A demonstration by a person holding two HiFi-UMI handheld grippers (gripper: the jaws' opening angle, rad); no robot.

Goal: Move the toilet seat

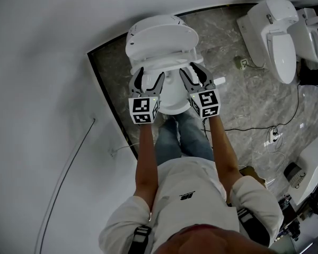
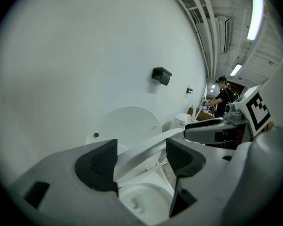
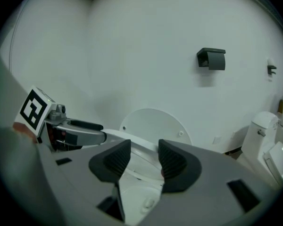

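A white toilet stands against the wall, its lid (image 1: pixel 148 24) (image 2: pixel 125 126) (image 3: pixel 153 124) raised. The toilet seat (image 1: pixel 167 42) (image 2: pixel 148 147) (image 3: pixel 115 134) hangs partly lifted over the bowl (image 1: pixel 172 97). My left gripper (image 1: pixel 150 73) (image 2: pixel 141 149) is at the seat's front left, jaws wide, with the rim crossing slantwise between them. My right gripper (image 1: pixel 193 67) (image 3: pixel 145 149) is at the front right, and the rim runs into its narrower gap. Neither pair of pads visibly clamps the rim.
A second toilet (image 1: pixel 278 36) stands at the right on the marble floor, with cables (image 1: pixel 244 126) and equipment (image 1: pixel 307 173) nearby. A black box (image 2: pixel 161 75) (image 3: pixel 211 59) hangs on the wall above. A person (image 2: pixel 222 95) works far behind. The wall is close on the left.
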